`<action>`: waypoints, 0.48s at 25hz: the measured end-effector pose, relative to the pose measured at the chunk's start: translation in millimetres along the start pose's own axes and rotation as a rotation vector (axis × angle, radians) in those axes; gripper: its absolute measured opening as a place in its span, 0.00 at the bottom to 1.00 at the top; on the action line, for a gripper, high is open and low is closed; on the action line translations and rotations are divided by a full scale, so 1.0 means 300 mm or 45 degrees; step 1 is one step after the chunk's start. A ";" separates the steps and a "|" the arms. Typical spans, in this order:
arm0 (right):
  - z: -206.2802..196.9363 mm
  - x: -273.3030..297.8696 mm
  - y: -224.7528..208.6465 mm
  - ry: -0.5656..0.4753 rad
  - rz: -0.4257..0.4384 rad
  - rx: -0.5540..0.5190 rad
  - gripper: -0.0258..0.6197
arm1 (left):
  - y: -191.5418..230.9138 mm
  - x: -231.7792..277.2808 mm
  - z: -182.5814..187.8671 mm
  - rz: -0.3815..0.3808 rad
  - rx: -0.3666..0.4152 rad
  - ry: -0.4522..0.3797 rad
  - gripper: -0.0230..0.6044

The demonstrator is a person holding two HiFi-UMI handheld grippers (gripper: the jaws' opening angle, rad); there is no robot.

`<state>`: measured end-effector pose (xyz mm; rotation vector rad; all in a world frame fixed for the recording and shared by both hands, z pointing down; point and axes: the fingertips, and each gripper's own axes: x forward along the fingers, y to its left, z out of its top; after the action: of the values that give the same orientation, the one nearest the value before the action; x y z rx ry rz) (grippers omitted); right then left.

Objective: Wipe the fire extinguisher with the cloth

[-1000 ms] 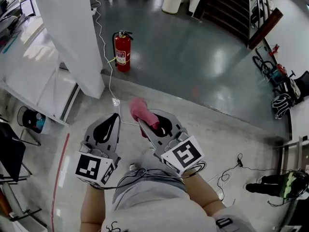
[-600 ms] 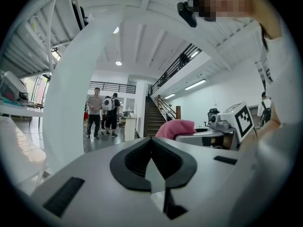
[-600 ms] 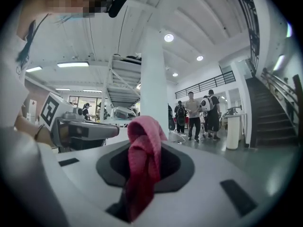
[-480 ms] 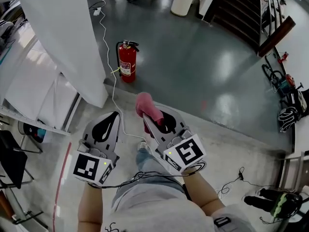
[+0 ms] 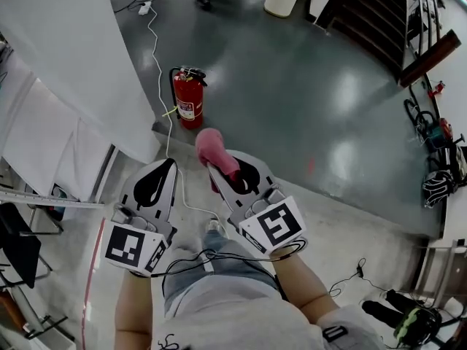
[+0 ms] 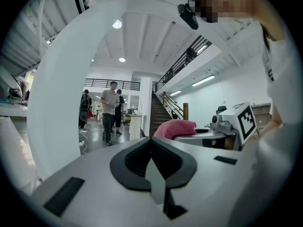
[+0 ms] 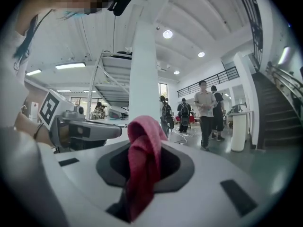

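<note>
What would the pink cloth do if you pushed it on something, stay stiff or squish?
Probably squish: the cloth droops in soft folds from the right gripper. It seems light, since one small pinch holds it up.

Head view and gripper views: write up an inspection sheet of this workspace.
Surface: glossy dark floor, pale concrete strip underfoot.
Job's things: red fire extinguisher upright on the floor near the white pillar, untouched; pink cloth in the right gripper.
Clutter: bags and gear along the right edge.
Grippers: left gripper shut, empty; right gripper shut on the cloth.
Cables: white cable runs past the fire extinguisher; black cables on the concrete strip.
Surroundings: staircase; people standing beyond.
</note>
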<state>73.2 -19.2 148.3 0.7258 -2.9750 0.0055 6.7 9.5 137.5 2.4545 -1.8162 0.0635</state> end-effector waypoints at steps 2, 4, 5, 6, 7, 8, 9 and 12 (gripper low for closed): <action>-0.007 0.024 -0.018 0.005 -0.008 0.009 0.18 | 0.018 0.030 -0.005 -0.011 -0.010 0.009 0.05; -0.010 0.047 -0.031 0.009 -0.020 0.008 0.18 | 0.039 0.056 -0.003 -0.025 -0.020 0.008 0.05; -0.011 0.060 -0.037 0.010 -0.030 0.006 0.18 | 0.053 0.067 -0.002 -0.033 -0.020 0.006 0.05; -0.013 0.074 -0.043 0.009 -0.042 0.004 0.18 | 0.067 0.078 -0.002 -0.044 -0.017 0.004 0.05; -0.016 0.090 -0.051 0.008 -0.056 0.004 0.18 | 0.082 0.090 -0.003 -0.057 -0.014 0.005 0.05; -0.019 0.105 -0.058 0.008 -0.074 0.005 0.18 | 0.097 0.101 -0.006 -0.074 -0.011 0.007 0.05; -0.023 0.121 -0.065 0.010 -0.094 0.007 0.18 | 0.113 0.110 -0.009 -0.093 -0.009 0.010 0.05; -0.032 0.183 -0.069 0.022 -0.162 0.009 0.18 | 0.172 0.128 -0.017 -0.159 -0.008 0.019 0.05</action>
<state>35.0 -62.4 161.8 0.9091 -2.9083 0.0145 -31.4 -41.6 148.2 2.5495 -1.6501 0.0674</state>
